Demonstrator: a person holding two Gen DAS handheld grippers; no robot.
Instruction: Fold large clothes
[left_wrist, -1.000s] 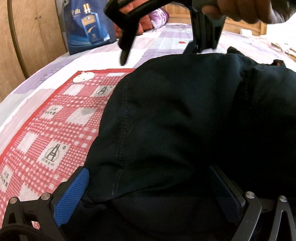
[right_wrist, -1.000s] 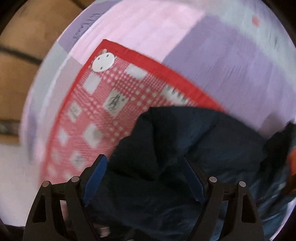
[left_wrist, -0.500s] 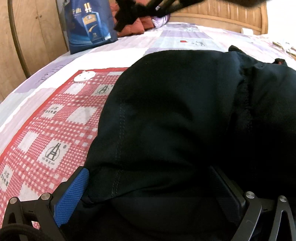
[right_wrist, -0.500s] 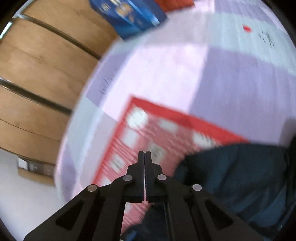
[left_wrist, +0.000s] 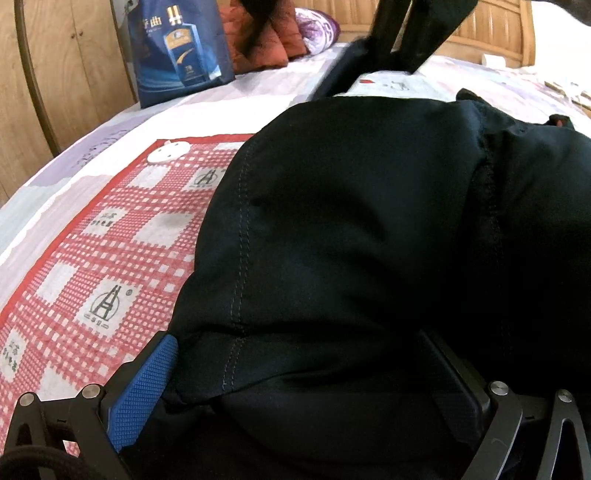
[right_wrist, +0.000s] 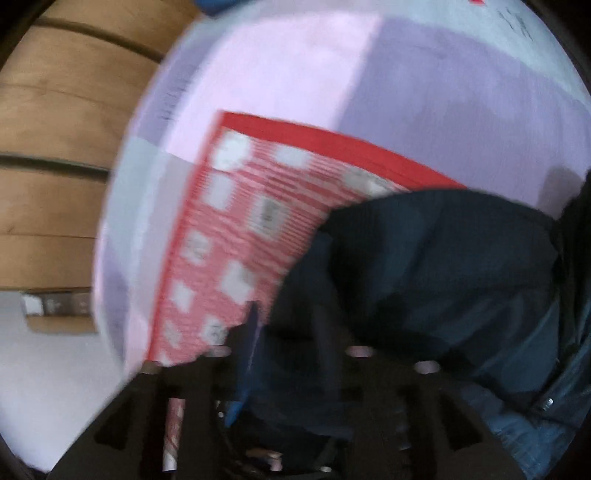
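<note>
A large dark navy garment (left_wrist: 369, 229) lies bunched on a red checked mat (left_wrist: 96, 266) on the bed. My left gripper (left_wrist: 303, 380) is open, its blue-padded fingers (left_wrist: 144, 387) spread wide around a thick fold of the garment. The right gripper (left_wrist: 354, 70) shows at the top of the left wrist view, above the garment's far edge. In the right wrist view the garment (right_wrist: 443, 280) fills the lower right and the gripper (right_wrist: 288, 354) is blurred, its jaws partly apart over the cloth.
The mat (right_wrist: 236, 236) lies on a purple and white bedsheet (left_wrist: 229, 110). A blue bottle bag (left_wrist: 177, 48) and red and purple cushions (left_wrist: 266, 37) stand at the back. Wooden wardrobe doors (left_wrist: 55, 74) are at the left and a wooden headboard (left_wrist: 498, 29) behind.
The right gripper shut and lifted away half a second ago; now it has swung back down over the garment with its jaws parting. The left gripper has not moved.
</note>
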